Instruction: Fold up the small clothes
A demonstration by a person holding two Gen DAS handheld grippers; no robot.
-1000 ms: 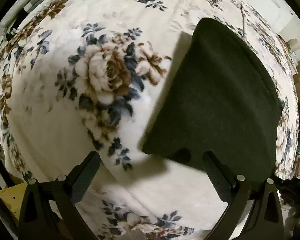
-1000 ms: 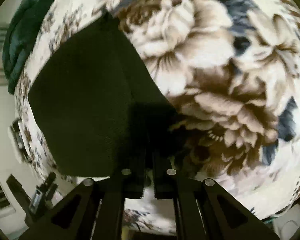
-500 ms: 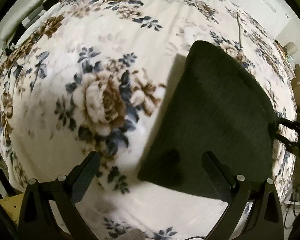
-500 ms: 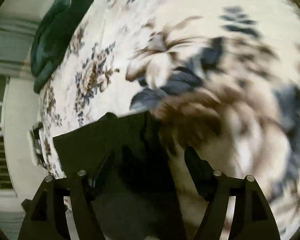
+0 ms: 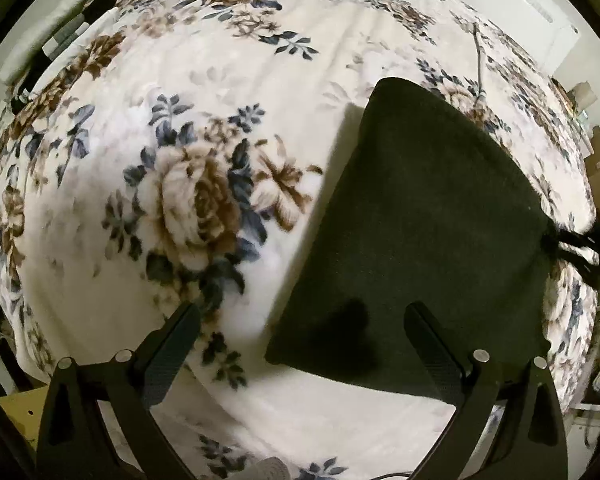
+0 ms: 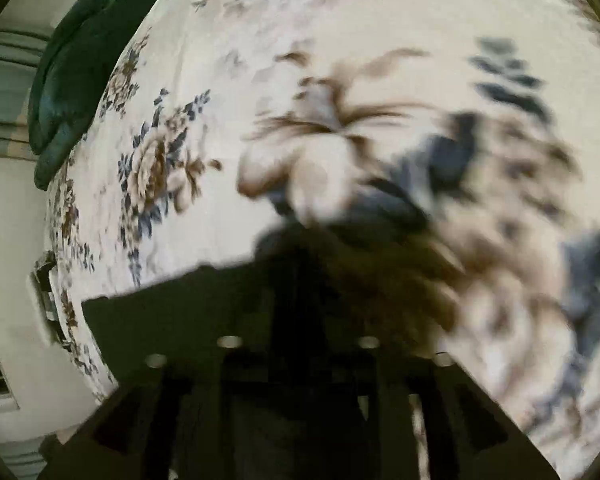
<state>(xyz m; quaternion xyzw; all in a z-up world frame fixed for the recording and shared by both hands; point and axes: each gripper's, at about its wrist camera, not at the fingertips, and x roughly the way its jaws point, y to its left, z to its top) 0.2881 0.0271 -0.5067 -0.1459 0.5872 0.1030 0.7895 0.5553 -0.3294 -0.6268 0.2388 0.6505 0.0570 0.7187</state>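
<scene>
Here, one dark folded garment [image 5: 416, 232].

The small garment [image 5: 420, 240] is a piece of plain dark cloth, near black with a greenish cast, and carries no print. It lies flat on the floral blanket [image 5: 220, 80], folded into a neat wedge: narrow and rounded at the far end, widening to a straight near edge. Its left edge runs straight and casts a thin shadow on the blanket, just beside the blanket's large brown and blue rose. Its surface is smooth, with no wrinkles to be seen. In the right wrist view the same cloth [image 6: 172, 320] shows as a dark flat sheet with a clean straight edge and a sharp corner against the blanket; the rest of it there is blurred and in shadow.
</scene>
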